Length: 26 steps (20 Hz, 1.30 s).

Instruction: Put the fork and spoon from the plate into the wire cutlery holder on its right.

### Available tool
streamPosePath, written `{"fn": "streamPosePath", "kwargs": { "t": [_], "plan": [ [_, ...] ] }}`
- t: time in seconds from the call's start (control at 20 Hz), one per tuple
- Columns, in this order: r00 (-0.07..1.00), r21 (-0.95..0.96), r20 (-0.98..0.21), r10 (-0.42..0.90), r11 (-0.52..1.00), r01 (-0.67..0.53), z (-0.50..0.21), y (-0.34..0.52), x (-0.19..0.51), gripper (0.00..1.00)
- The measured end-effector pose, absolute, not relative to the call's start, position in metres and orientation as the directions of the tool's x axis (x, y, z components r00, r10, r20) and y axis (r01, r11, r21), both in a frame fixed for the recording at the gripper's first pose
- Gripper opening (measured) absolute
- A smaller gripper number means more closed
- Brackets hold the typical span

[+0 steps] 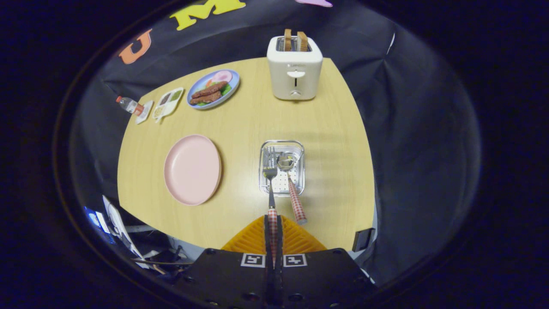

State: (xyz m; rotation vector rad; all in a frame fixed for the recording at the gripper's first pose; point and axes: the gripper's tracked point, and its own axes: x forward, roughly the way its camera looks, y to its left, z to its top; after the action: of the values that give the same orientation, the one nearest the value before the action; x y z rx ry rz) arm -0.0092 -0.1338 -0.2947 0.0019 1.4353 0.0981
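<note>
My gripper (273, 224) is shut on the checked handle of the fork (270, 184), which points straight ahead with its tines over the near-left part of the wire cutlery holder (300, 148). The spoon (291, 184) stands in the holder, bowl down, its checked handle leaning out toward the fingers on the right. The pink plate (192, 169) lies bare to the left of the holder.
A white toaster (295, 71) with two toast slices stands beyond the holder. Far left at the back are a blue plate of food (213, 89), a small divided tray (168, 102) and a small bottle (128, 104). The table's near edge lies just below the fingers.
</note>
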Motion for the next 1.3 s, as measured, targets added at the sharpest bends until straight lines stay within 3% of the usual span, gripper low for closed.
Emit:
{"fn": "streamPosePath", "kwargs": {
  "t": [0.45, 0.9, 1.3],
  "plan": [
    [-0.071, 0.030, -0.997, 0.025, 0.998, -0.063, -0.308, -0.143, -0.001, 0.01],
    [-0.183, 0.005, -0.983, -0.020, 0.991, -0.134, -0.310, -0.140, 0.018, 0.02],
    [-0.196, -0.017, -0.980, -0.042, 0.992, -0.127, -0.316, -0.138, 0.030, 0.05]
  ]
}}
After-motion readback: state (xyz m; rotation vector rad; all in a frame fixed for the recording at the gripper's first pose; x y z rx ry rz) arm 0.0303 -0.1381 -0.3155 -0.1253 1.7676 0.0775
